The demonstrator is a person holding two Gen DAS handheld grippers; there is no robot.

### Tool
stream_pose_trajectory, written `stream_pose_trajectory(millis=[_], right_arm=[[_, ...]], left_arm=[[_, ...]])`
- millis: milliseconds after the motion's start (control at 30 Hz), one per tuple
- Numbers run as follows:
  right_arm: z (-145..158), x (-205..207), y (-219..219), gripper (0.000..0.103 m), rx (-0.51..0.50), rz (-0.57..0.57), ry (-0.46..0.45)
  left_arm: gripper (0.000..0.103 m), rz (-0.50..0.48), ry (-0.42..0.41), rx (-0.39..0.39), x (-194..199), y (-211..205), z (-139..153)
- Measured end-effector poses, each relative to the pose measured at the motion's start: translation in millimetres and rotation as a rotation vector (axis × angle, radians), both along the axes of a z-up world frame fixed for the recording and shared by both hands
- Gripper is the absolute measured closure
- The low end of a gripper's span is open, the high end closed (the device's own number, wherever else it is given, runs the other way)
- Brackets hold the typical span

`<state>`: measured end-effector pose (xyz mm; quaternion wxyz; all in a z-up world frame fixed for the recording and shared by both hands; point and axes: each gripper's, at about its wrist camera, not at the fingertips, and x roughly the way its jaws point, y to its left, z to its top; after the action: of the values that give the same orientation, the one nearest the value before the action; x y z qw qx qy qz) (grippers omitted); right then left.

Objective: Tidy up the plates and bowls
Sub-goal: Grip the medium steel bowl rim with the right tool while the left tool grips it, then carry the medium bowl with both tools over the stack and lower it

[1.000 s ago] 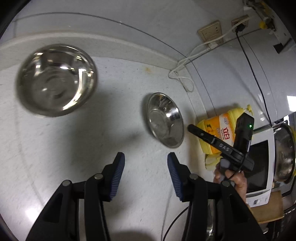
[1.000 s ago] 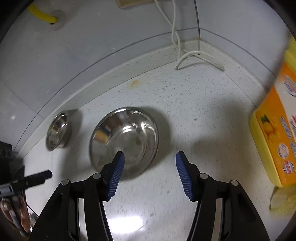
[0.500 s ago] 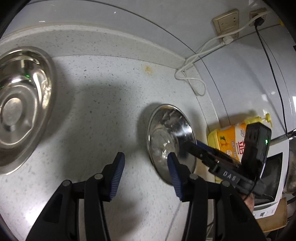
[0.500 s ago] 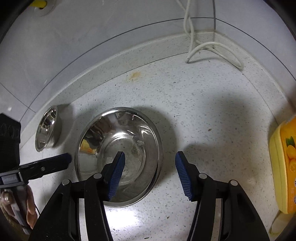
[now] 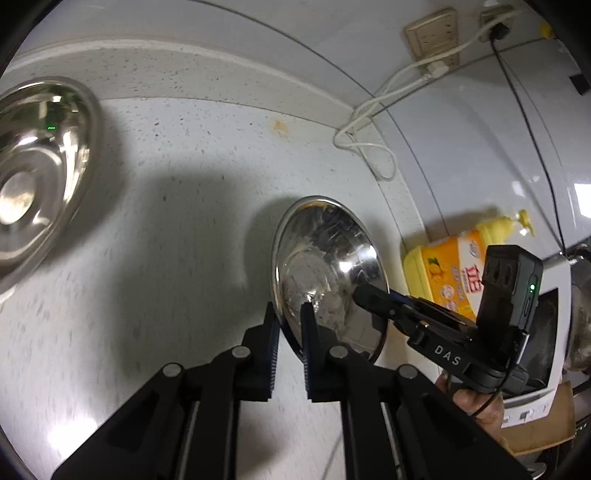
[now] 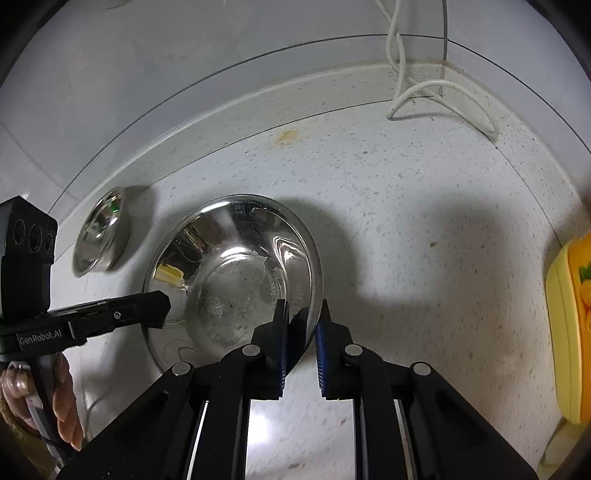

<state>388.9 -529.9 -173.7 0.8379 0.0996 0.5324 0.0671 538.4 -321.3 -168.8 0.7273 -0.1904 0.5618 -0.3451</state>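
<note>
A steel bowl (image 5: 325, 258) sits on the white speckled counter (image 5: 177, 258). My left gripper (image 5: 290, 332) has its jaws closing on the bowl's near-left rim, and the blue pads press the thin edge. In the right wrist view the same bowl (image 6: 229, 266) has its near-right rim pinched by my right gripper (image 6: 302, 332), whose jaws are closing too. Each gripper shows in the other's view: the right gripper (image 5: 364, 295) over the bowl's right side, the left gripper (image 6: 162, 308) at its left edge. A second steel bowl (image 5: 33, 166) (image 6: 99, 232) rests apart, to the left by the wall.
A yellow detergent bottle (image 5: 454, 273) (image 6: 570, 325) stands right of the held bowl, beside a white appliance (image 5: 546, 332). A white cable (image 5: 369, 147) (image 6: 436, 96) loops down from wall sockets (image 5: 432, 35) into the corner. A hand (image 6: 62, 402) holds the left gripper.
Both grippers were open and above the counter; they came down onto the centre bowl and shut on opposite sides of its rim. The left hand shifted right, away from the other bowl.
</note>
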Motion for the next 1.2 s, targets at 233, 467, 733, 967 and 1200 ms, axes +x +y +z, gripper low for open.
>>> stream_pose_trajectory(millis=[233, 467, 733, 967, 1200], right_arm=[[24.9, -42.9, 14.5, 0.091, 0.005, 0.038, -0.011], [62.4, -107.6, 48.3, 0.091, 0.015, 0.101, -0.056], [92.8, -185.9, 109.0, 0.091, 0.065, 0.211, -0.100], [61.0, -233.4, 157.4, 0.090, 0.089, 0.315, -0.032], [27.2, -241.2, 185.2, 0.090, 0.048, 0.354, 0.034]], left_arm=[[0.094, 0.006, 0.016, -0.031, -51.3, 29.9, 27.2], [0.094, 0.055, -0.004, -0.045, -130.1, 76.2, 62.8], [0.094, 0.179, -0.008, -0.071, -236.5, 161.7, 85.6], [0.094, 0.259, 0.054, -0.003, -290.8, 196.7, 44.0], [0.094, 0.304, 0.081, 0.087, -301.8, 204.8, 10.9]])
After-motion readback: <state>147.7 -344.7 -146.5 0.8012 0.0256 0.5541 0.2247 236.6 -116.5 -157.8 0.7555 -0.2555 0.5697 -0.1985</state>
